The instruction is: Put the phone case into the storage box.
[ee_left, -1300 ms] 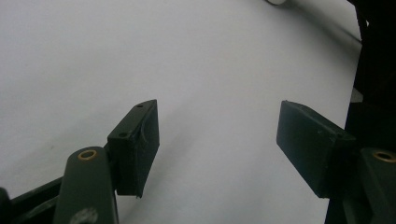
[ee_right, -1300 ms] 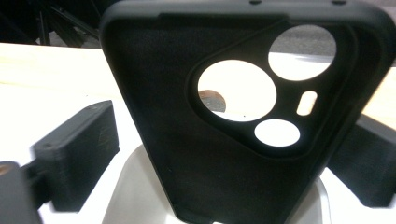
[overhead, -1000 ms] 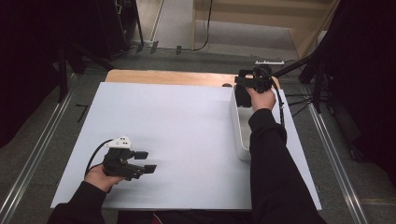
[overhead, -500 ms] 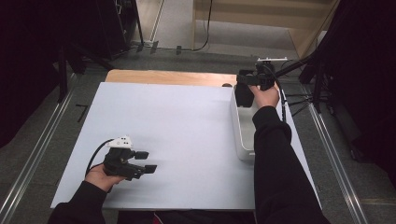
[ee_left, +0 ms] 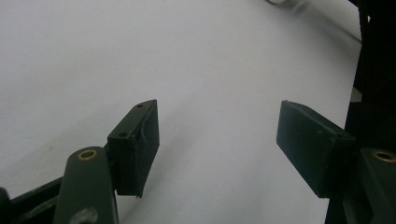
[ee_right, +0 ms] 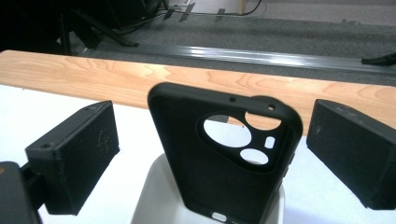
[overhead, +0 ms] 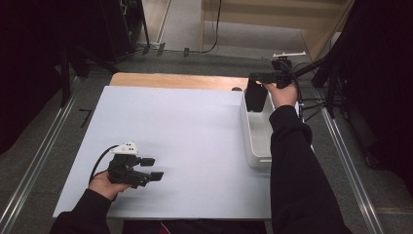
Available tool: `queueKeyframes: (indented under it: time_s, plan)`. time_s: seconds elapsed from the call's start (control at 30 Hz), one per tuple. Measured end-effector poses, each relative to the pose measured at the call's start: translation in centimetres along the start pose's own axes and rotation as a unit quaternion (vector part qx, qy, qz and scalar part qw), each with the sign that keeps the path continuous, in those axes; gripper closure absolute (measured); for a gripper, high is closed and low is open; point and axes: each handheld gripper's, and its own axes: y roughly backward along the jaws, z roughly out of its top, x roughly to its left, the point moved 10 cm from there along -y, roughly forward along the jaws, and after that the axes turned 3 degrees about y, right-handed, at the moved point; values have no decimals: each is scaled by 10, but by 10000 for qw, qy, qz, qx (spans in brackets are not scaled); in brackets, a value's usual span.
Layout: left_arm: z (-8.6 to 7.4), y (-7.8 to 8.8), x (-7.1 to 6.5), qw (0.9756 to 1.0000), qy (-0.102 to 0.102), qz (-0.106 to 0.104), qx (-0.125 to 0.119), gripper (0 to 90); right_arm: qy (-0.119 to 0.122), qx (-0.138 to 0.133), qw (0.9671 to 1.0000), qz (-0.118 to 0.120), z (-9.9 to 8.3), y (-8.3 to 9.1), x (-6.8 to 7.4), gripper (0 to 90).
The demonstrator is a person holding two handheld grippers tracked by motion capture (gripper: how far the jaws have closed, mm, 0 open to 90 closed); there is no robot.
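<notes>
My right gripper (ee_right: 210, 154) has its jaws spread on both sides of the black rubbery phone case (ee_right: 224, 154) standing in the white plastic bin (overhead: 255, 134), not pinching yet, while my left gripper (overhead: 148, 169) waits open over the white table (overhead: 195, 146).

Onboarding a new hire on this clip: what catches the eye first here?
The black phone case stands upright at the far end of the white bin by the table's right edge, its camera cutouts showing the wood strip behind. The right gripper sits just above it, fingers open on either side without touching. The left gripper rests open and holding nothing on the white table, near its front left corner.
</notes>
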Motion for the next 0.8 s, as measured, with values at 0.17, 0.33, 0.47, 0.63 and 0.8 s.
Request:
queueKeyframes:
  time_s: [0.17, 0.33, 0.47, 0.63, 0.8]
  plan:
    - [0, 0, 0, 10000, 11, 13, 12, 295, 33, 142, 9999, 1, 4, 9, 2, 9]
    - [0, 0, 1, 10000, 18, 6, 17, 295, -18, 180, 9997, 180, 11, 22, 11, 11]
    - [0, 0, 1, 10000, 13, 20, 22, 295, 26, 201, 9991, 377, 13, 30, 21, 11]
    - [0, 0, 1, 10000, 20, 15, 19, 296, 75, 312, 9988, 366, 10, 35, 32, 55]
    - [0, 0, 1, 10000, 23, 11, 15, 295, 206, 380, 9971, 627, 6, 44, 50, 55]
